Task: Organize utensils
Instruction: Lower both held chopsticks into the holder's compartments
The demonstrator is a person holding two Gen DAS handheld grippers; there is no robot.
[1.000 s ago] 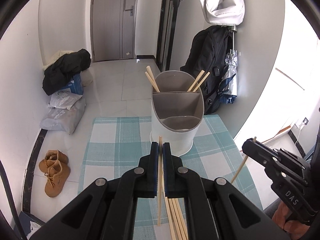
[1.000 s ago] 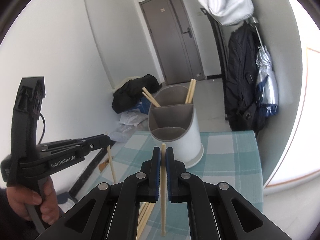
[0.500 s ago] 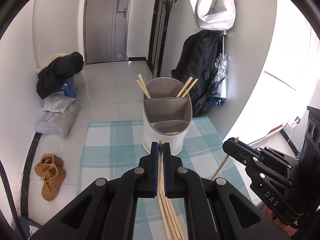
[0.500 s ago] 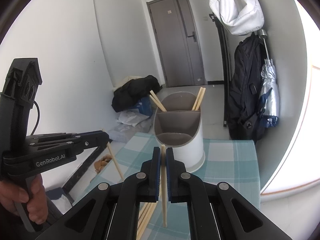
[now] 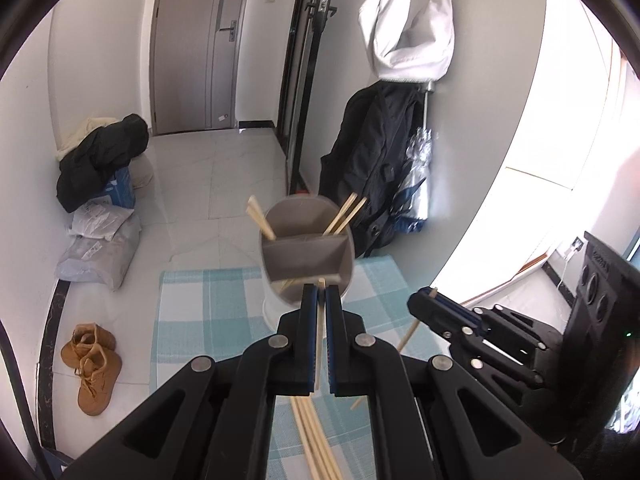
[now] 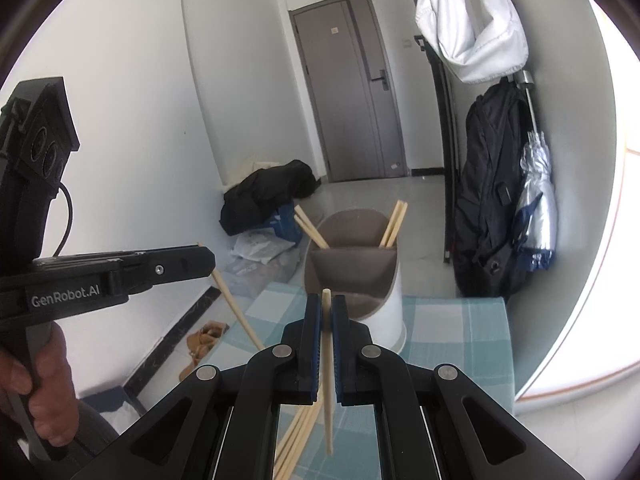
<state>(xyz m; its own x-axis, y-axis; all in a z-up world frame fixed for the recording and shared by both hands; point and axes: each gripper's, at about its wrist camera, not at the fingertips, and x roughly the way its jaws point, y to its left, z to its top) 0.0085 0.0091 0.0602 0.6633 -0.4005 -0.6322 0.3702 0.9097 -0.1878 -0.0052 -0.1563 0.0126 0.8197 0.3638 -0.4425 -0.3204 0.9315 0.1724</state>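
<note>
Both claws have risen since a second ago, each lifting one chopstick off the tabletop toward the holder. Left claw [image 5: 319, 294] is clamped on a chopstick [image 5: 318, 344] that hangs nearly upright, its top just before the holder [image 5: 308, 252]. Right claw [image 6: 327, 304] pinches its own chopstick [image 6: 328, 364], likewise upright and short of the holder's near rim. Four chopsticks [image 5: 346, 212] already lean in the holder's far compartment, two to each side; the middle compartment looks empty, and the near one is half hidden by the claw. A loose bundle [image 5: 316, 436] lies on the checked cloth [image 5: 208, 312] below the claws. I judge the task under way: some stowed, two in the air, several left to collect.
</note>
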